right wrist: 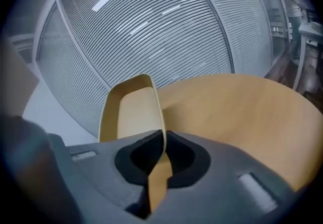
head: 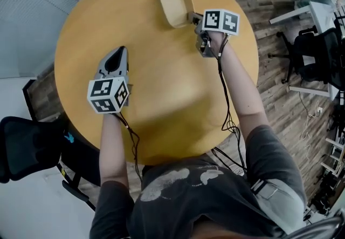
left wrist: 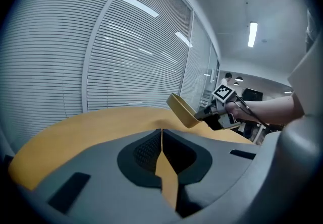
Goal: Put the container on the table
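A tan open container (head: 175,4) is at the far side of the round yellow table (head: 161,103). My right gripper (head: 194,18) is shut on its right-hand rim. In the right gripper view the thin wall of the container (right wrist: 132,112) runs in between the closed jaws of that gripper (right wrist: 163,140). From the left gripper view the container (left wrist: 182,109) looks tilted, far end up; I cannot tell whether its low edge touches the table. My left gripper (head: 119,53) hovers over the table's left part, and its jaws (left wrist: 161,133) are shut with nothing in them.
Window blinds (left wrist: 126,56) stand beyond the table's far edge. A black chair (head: 24,146) sits at the near left. An office chair (head: 315,55) and a white desk (head: 312,14) stand on the wooden floor at the right.
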Tool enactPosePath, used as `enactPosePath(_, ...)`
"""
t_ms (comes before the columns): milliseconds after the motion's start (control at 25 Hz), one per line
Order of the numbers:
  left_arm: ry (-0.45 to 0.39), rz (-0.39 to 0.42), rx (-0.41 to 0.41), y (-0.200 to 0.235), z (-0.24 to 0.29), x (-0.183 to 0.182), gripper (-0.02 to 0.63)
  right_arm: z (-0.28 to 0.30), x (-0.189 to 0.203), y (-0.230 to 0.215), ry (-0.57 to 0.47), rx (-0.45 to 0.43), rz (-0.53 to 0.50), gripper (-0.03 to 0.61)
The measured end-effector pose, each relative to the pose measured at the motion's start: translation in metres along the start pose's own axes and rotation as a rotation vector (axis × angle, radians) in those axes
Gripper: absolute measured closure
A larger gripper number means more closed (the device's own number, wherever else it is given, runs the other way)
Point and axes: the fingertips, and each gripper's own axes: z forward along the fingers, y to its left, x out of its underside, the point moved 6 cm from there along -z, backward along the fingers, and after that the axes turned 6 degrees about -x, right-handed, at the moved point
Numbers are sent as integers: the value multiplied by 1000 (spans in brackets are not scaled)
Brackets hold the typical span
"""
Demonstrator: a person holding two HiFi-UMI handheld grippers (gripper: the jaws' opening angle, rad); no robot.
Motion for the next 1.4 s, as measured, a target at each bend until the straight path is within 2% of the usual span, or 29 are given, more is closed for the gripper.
enactPosePath(200, -4, -17, -16, 25, 28, -4, 609, 38, -23, -12, 35, 27, -32, 565)
enactPosePath(400, 1, -31, -33, 54, 51, -4, 609, 79, -48, -19, 43, 46, -23, 565)
enactPosePath(680, 4, -28, -50, 88, 76, -3, 607, 133, -76, -24, 87, 105, -111, 565)
enactPosePath(1080, -3, -69, -47, 100, 92, 4, 608, 186, -93, -33, 146, 164, -197, 565)
enactPosePath(1400, 5, -112, -32, 98, 93, 18, 609, 199, -94, -23, 168, 138, -250, 561)
